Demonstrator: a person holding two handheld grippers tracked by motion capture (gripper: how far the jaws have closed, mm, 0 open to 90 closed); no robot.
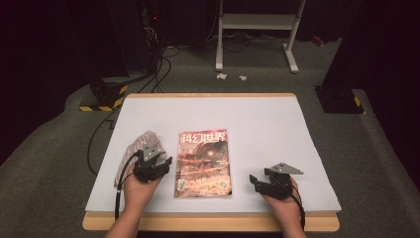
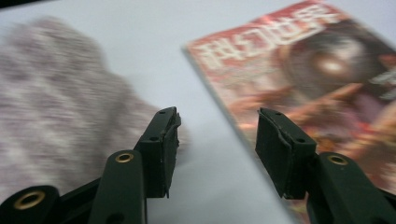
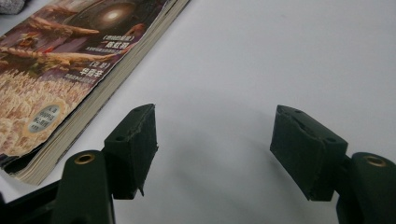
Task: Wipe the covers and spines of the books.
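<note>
A person works two hand-held grippers at a white-covered table [image 1: 277, 119]. The left gripper [image 1: 157, 166], seen from above, sits just left of a magazine [image 1: 204, 163], w/ a grey-pink knitted cloth [image 1: 139, 148] lying under and behind it near the table's left edge. In the left gripper view, the left gripper [image 2: 217, 140] has its jaws apart, nothing between them but bare table surface; the cloth [image 2: 60, 107] lies blurred beside the left-hand jaw, and whether it touches that jaw can't be told; the magazine [image 2: 322, 70] edge runs just beside the right-hand jaw. The magazine lies flat, cover up, about mid-table toward the near edge. The right gripper [image 1: 260, 184] rests at the table's near right, apart from the magazine, pointed toward it. In the right gripper view, the right gripper [image 3: 215, 140] is released, jaws spread wide over bare table, w/ the magazine [image 3: 70, 60] and its page edges at upper left.
</note>
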